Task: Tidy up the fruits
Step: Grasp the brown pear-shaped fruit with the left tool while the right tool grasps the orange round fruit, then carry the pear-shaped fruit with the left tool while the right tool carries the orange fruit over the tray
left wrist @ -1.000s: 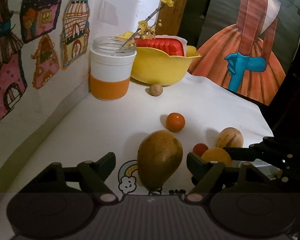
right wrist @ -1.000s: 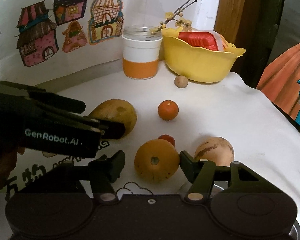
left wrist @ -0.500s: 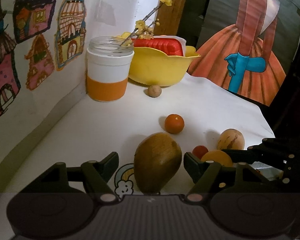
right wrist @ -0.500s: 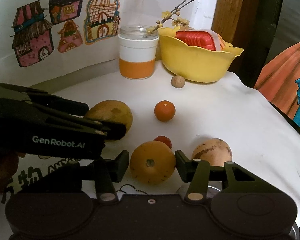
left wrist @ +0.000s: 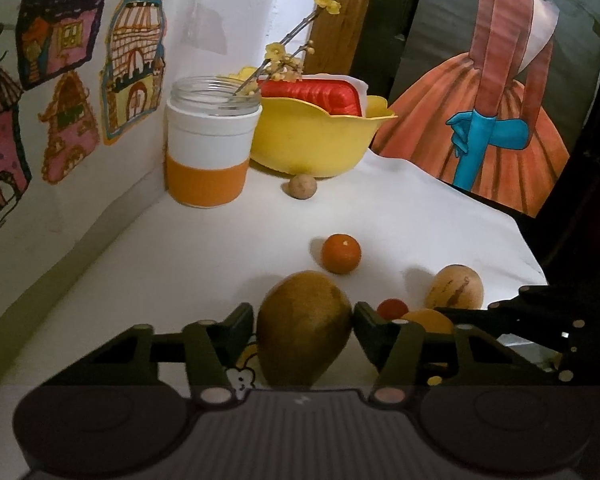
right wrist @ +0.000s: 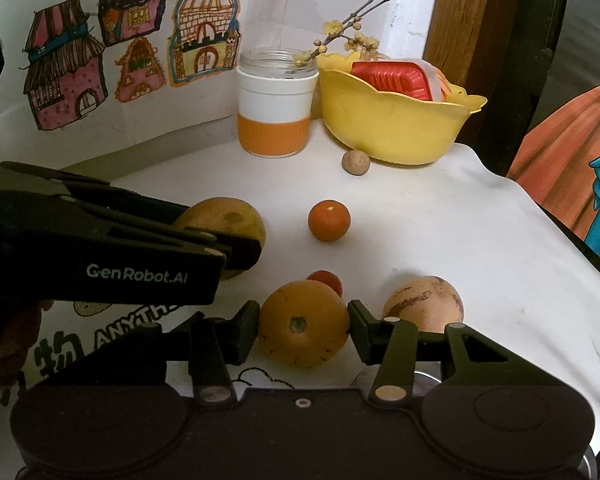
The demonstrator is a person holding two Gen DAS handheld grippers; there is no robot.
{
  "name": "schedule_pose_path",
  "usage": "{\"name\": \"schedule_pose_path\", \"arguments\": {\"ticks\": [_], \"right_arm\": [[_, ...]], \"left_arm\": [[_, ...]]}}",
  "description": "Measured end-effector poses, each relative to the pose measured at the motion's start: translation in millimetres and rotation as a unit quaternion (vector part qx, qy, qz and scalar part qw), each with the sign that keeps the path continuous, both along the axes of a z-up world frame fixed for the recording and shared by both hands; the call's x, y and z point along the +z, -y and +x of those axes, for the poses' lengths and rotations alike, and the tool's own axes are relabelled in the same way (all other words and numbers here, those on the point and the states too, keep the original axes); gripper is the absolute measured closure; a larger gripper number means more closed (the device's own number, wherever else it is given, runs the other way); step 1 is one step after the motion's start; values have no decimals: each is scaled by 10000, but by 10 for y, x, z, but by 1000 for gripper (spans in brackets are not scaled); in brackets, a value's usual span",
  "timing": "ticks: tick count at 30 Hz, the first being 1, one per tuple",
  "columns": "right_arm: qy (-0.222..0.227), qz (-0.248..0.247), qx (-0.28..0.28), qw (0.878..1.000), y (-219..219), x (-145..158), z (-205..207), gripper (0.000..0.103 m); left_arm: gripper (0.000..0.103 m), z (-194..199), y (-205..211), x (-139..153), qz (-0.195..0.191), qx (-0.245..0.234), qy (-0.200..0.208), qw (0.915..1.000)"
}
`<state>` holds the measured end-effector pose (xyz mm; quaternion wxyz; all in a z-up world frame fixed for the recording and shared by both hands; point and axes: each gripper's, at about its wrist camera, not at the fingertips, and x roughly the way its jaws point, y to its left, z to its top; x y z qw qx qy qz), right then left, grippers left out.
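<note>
Left claw (left wrist: 303,322) now closed from wide open onto the brownish-green pear-shaped mango (left wrist: 303,326); right claw (right wrist: 303,322) likewise narrowed, both fingers touching the round yellow-orange orange (right wrist: 303,322).

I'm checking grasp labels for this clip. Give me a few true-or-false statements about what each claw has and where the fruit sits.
1. The left claw is closed on the mango. True.
2. The right claw holds the small tangerine. False: it grips the large orange; the tangerine sits alone farther back.
3. The yellow bowl contains fruit. False: only a red tray shows in it.
4. A small brown nut lies in front of the bowl. True.
</note>
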<state>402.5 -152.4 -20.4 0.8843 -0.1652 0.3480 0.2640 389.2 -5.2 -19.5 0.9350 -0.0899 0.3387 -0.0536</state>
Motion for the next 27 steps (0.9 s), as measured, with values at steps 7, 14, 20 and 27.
{"name": "schedule_pose_path", "arguments": {"ticks": [7, 14, 20, 27], "right_arm": [[-31, 9, 63, 10000, -10, 12, -81, 54], [-39, 95, 154, 9998, -38, 50, -271, 55], [-23, 178, 203, 9996, -46, 97, -472, 55], [-41, 272, 252, 9993, -34, 171, -732, 54]], "left_arm": [[46, -87, 1, 26, 7, 21, -18, 10000], [47, -236, -37, 53, 5, 104, -86, 9999], [47, -417, -91, 67, -44, 158, -143, 9998], [47, -648, -207, 91, -121, 255, -258, 9993]]}}
